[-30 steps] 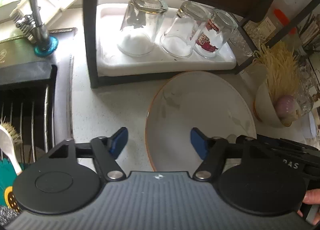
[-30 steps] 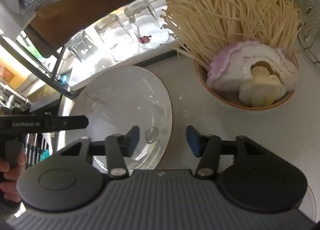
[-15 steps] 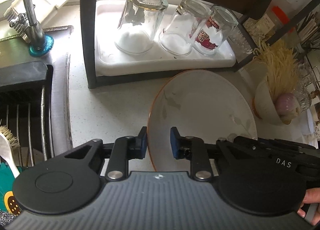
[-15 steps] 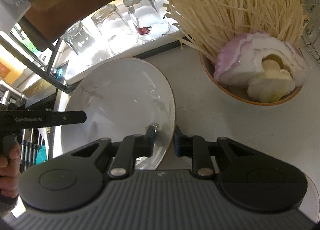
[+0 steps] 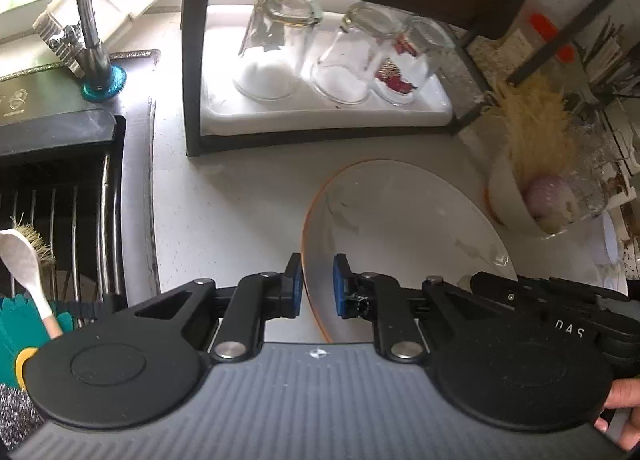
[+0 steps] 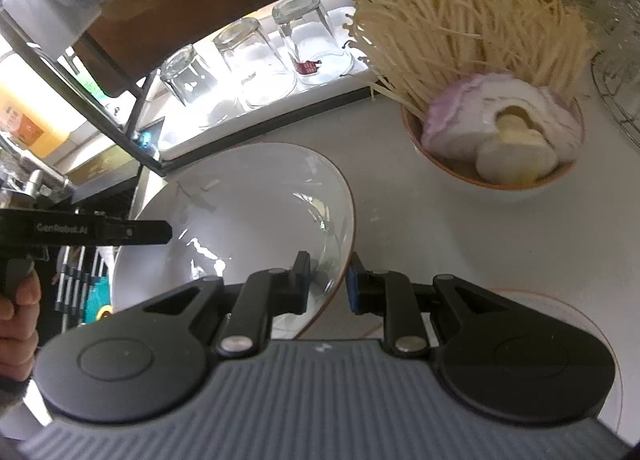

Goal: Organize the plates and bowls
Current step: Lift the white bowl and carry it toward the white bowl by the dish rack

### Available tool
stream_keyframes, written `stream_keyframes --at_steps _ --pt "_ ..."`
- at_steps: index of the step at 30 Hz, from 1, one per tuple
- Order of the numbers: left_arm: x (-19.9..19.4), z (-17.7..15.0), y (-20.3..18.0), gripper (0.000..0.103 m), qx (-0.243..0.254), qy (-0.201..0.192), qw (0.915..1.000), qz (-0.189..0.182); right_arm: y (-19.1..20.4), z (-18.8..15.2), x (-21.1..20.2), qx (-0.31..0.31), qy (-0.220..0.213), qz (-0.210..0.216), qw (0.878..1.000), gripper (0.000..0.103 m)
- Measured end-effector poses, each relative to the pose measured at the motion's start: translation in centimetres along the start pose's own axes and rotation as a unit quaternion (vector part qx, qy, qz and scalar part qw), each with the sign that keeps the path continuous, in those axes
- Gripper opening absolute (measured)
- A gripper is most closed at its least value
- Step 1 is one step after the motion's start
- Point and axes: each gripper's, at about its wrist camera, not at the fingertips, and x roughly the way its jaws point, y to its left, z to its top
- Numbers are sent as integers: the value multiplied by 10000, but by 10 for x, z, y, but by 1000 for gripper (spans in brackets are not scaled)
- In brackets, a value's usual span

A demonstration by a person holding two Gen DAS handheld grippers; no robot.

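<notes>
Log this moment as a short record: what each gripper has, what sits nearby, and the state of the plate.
left gripper: shut on the left rim of the plate; jaws have just been closing
right gripper: shut on the plate's right rim
bowl of noodles and onion: on the counter, right of the plate, apart from it
glasses: three, upside down on the white tray
sink rack: left of the plate

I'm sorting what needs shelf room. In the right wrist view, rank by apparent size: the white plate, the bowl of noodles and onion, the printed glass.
Largest to smallest as they look:
1. white plate, though it is nearest the camera, which enlarges it
2. bowl of noodles and onion
3. printed glass, farthest, so likely understated
</notes>
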Motion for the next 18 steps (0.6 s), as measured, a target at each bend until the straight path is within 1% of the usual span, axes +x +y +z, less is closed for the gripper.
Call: stream_keyframes --at_steps 4,9,15,18 --pt "-16 -7 -12 18 -22 -122 9999 -29 -2 -1 -18 -111 -164 65 9998 22" --pt "-36 -12 -38 18 101 -368 9993 -15 -10 -3 -43 -159 -398 142 9990 22" --pt "-63 -33 -59 18 -9 -541 9985 -45 -19 -13 -78 -245 -650 341 9970 22" --pt "-72 -46 -73 18 57 -607 9981 -59 -24 -19 -90 -258 -725 353 9964 22"
